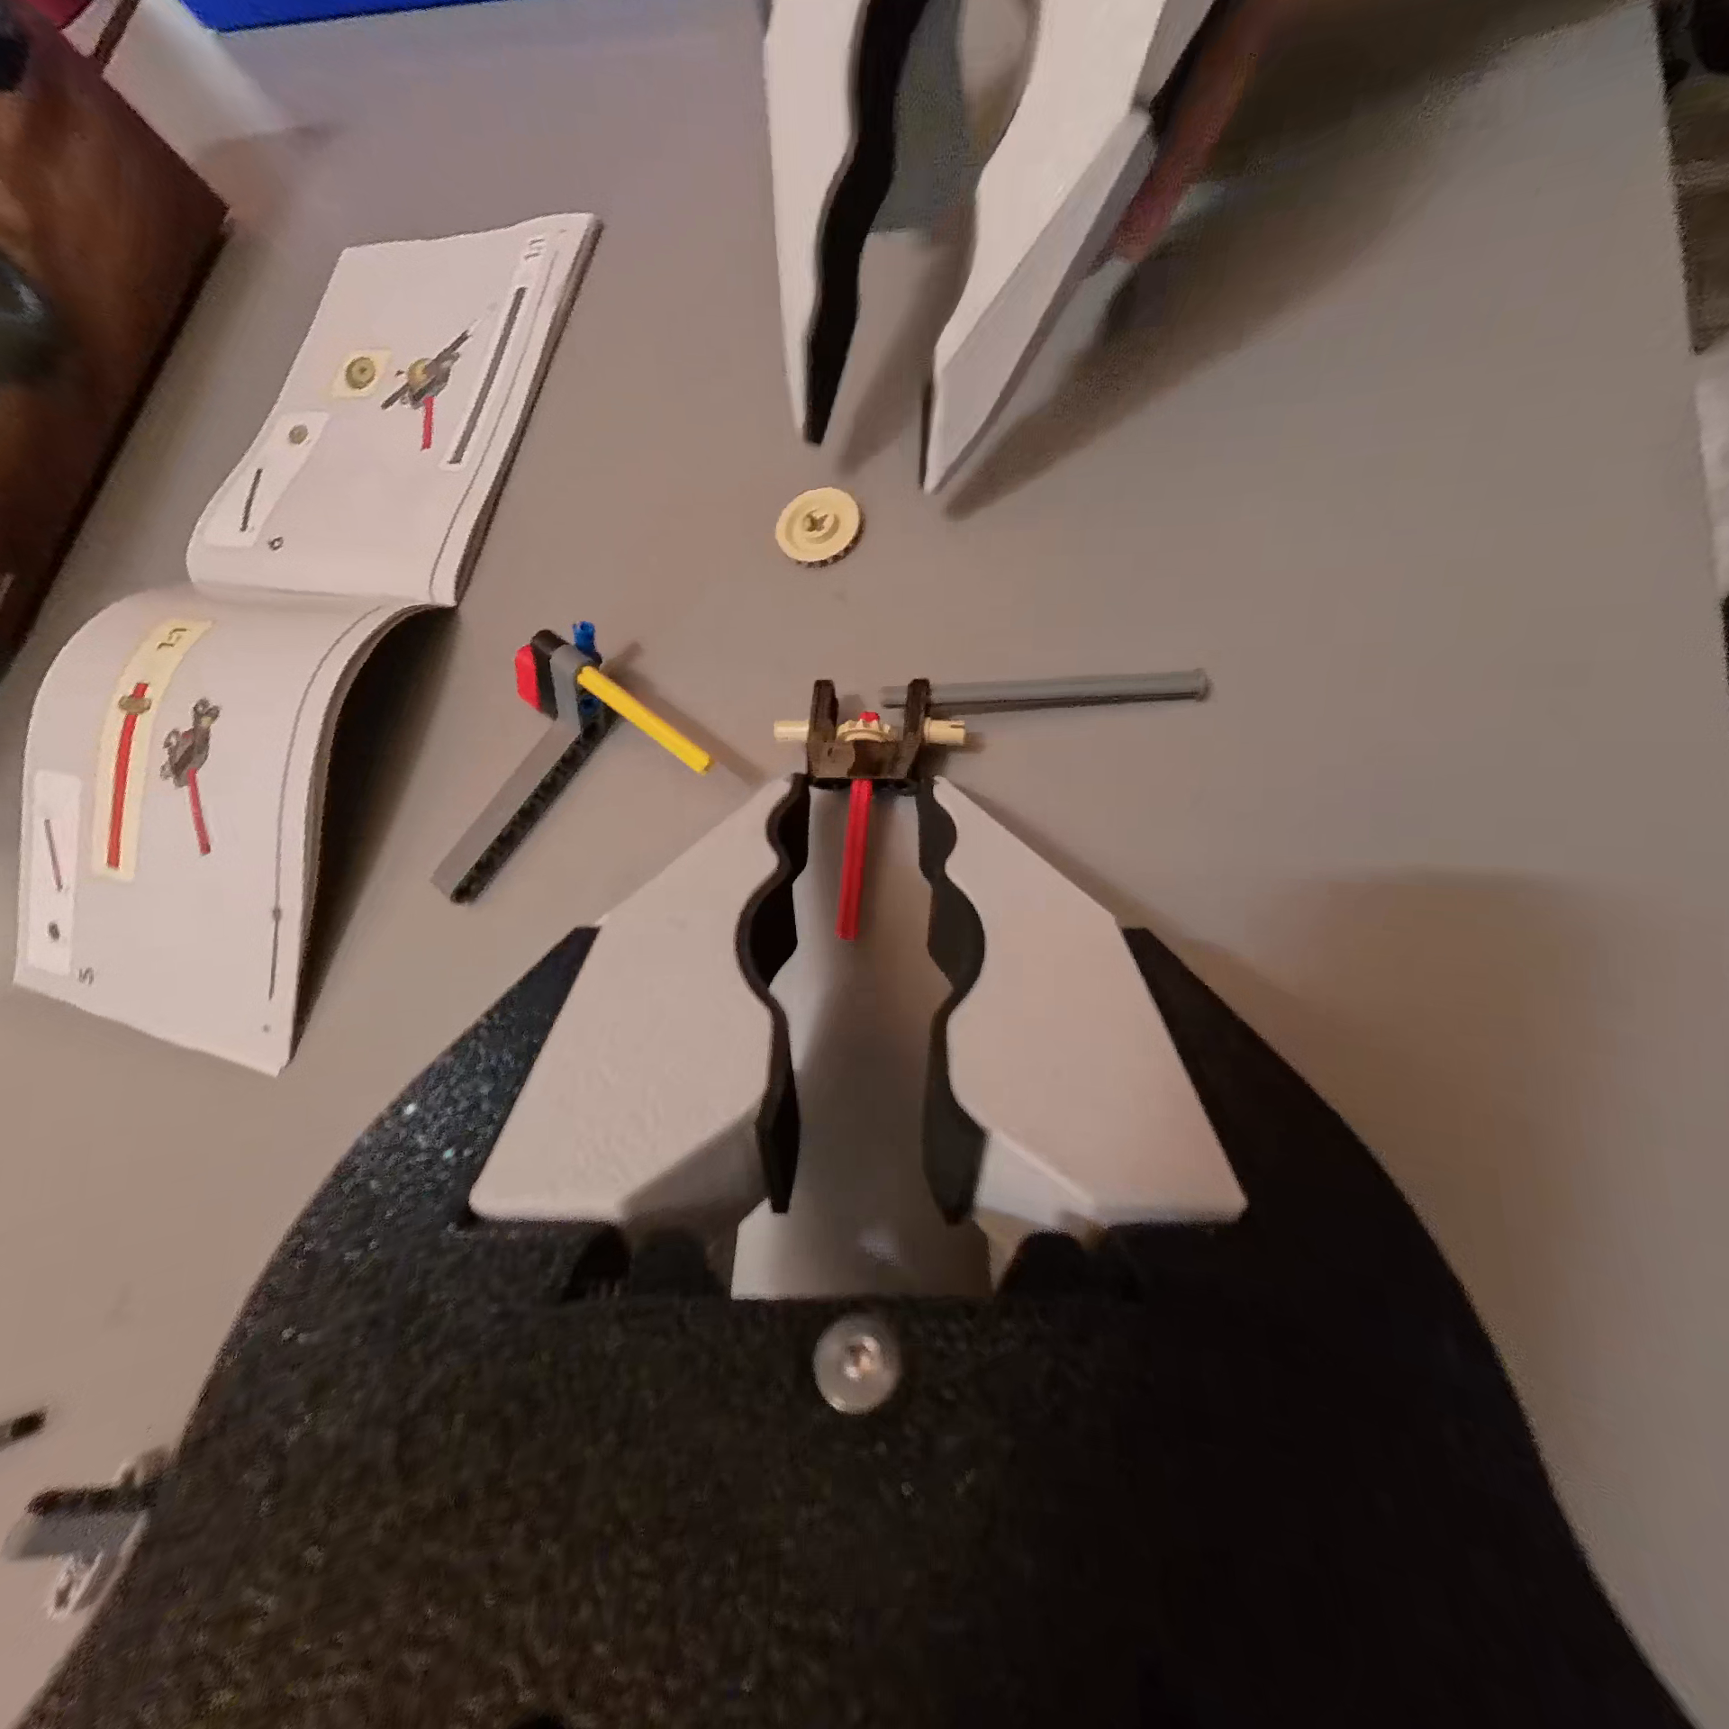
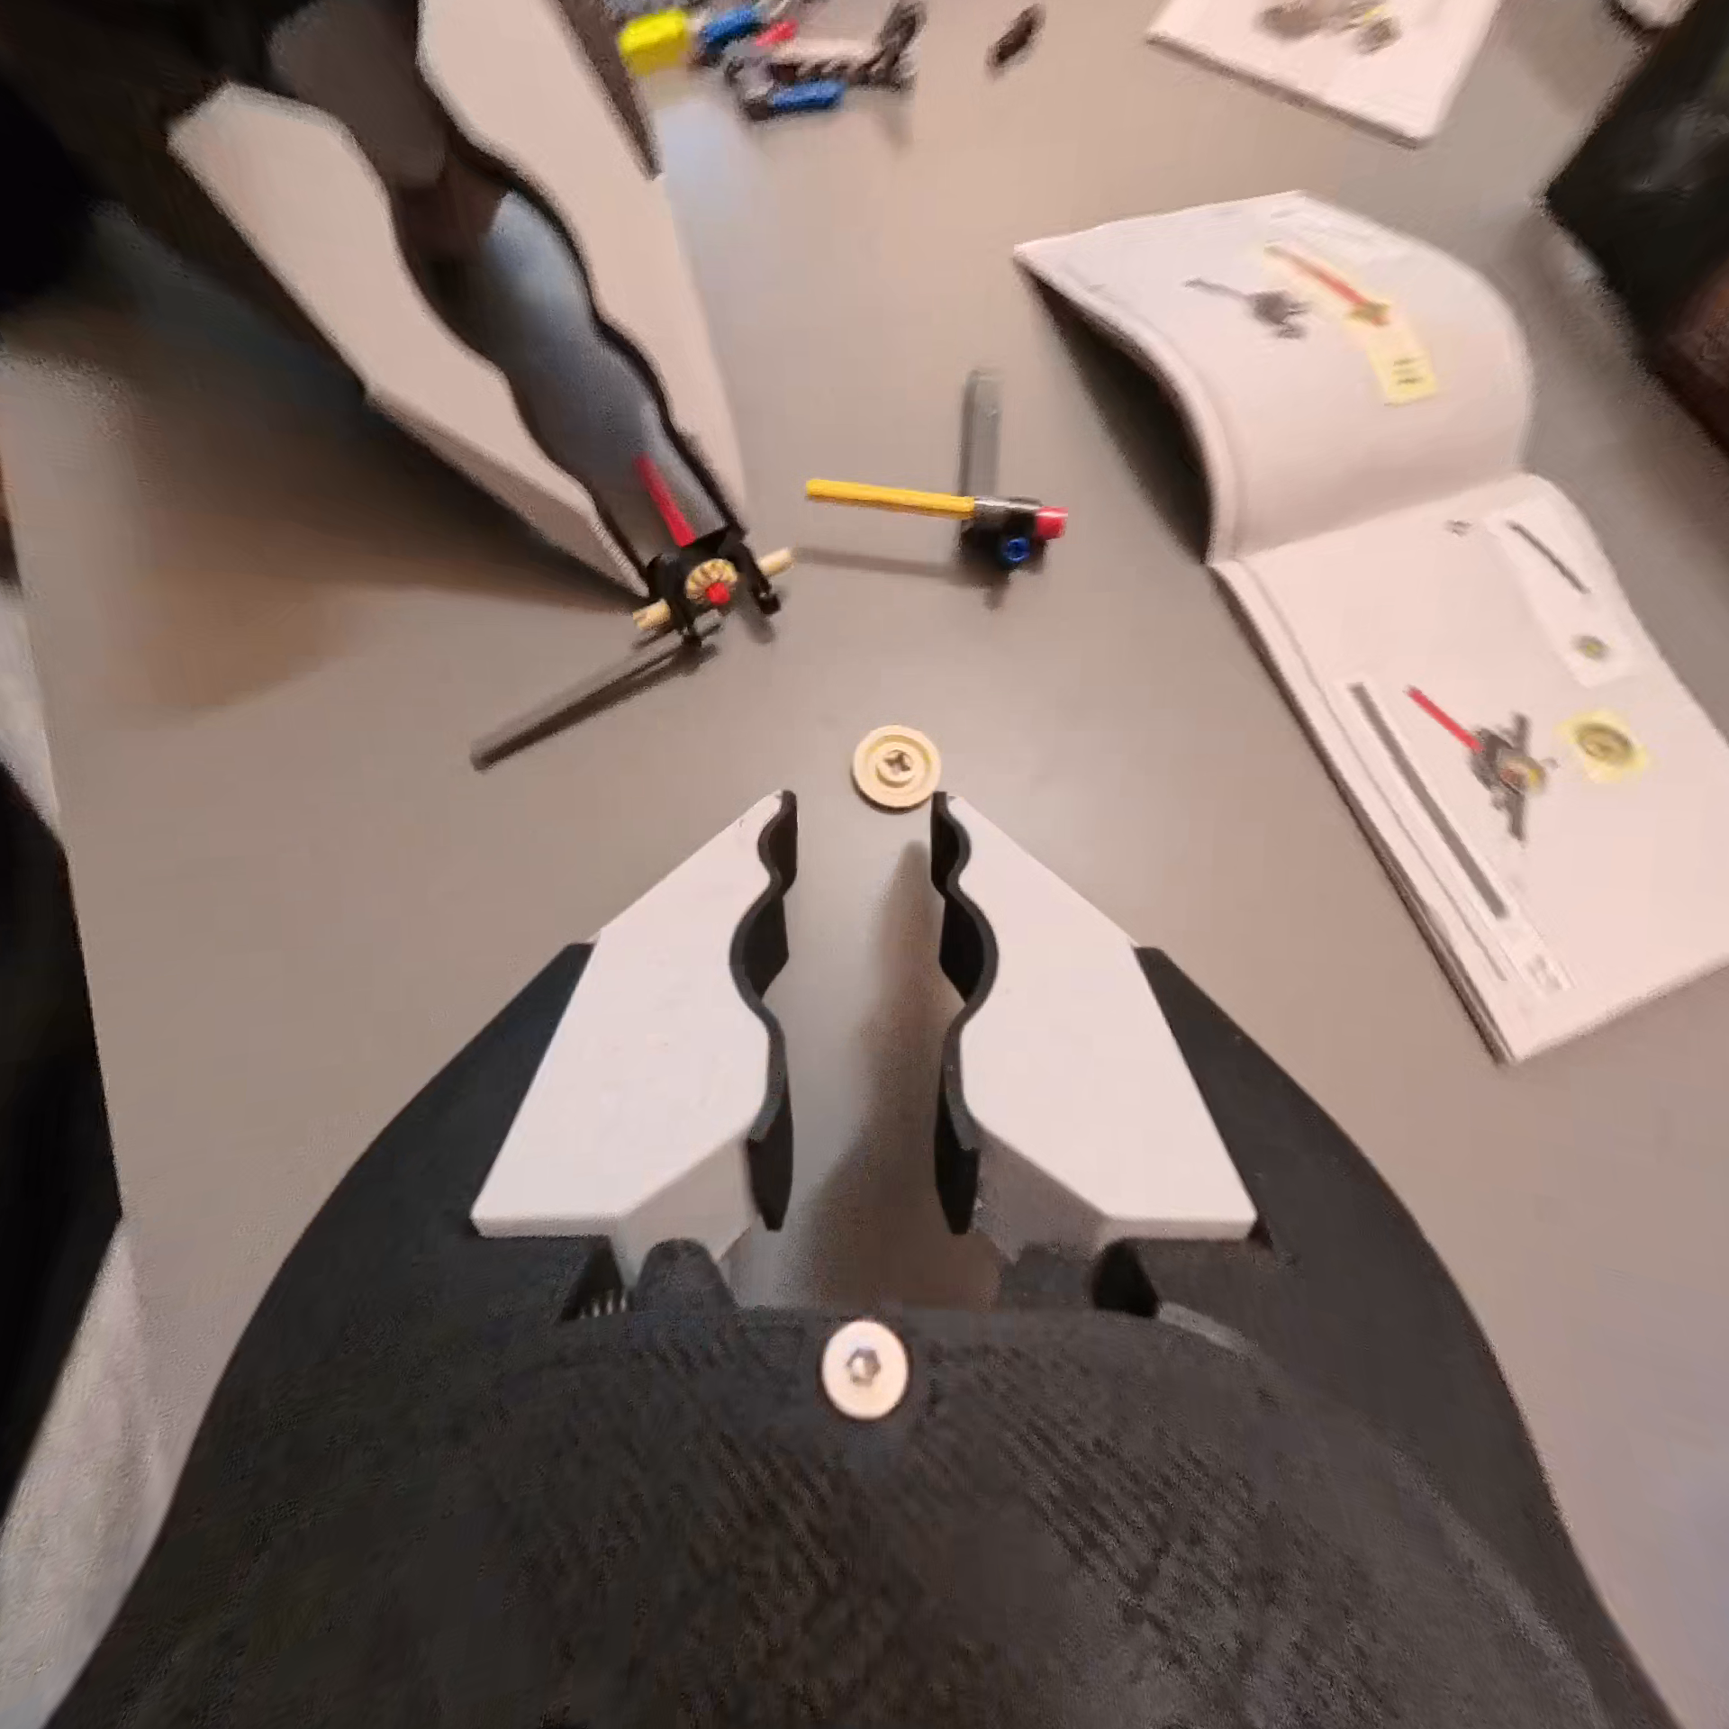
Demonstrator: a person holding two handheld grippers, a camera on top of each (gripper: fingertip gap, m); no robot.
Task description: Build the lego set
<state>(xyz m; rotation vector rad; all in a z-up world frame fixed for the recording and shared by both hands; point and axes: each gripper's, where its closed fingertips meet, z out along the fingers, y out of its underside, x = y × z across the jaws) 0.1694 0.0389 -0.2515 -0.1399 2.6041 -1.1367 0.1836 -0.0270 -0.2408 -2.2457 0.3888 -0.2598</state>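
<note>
My left gripper (image 1: 861, 781) is shut on a small black frame assembly (image 1: 865, 739) with a tan gear, tan pins and a red axle (image 1: 853, 861) that runs back between the fingers. It also shows in the right wrist view (image 2: 706, 585). A long grey axle (image 1: 1048, 692) lies just behind it on the table. A tan bevel gear (image 1: 820, 526) lies flat on the table. My right gripper (image 2: 863, 800) is open and empty, its tips just short of that gear (image 2: 895, 769). It shows from the front in the left wrist view (image 1: 870, 458).
A grey beam assembly with a yellow axle and red and blue parts (image 1: 580, 720) lies left of centre. An open instruction booklet (image 1: 309, 599) lies at the left; in the right view it (image 2: 1403, 599) is at the right. Loose bricks (image 2: 767, 56) sit at the far edge. There is about 8 cm between the tips of the two grippers.
</note>
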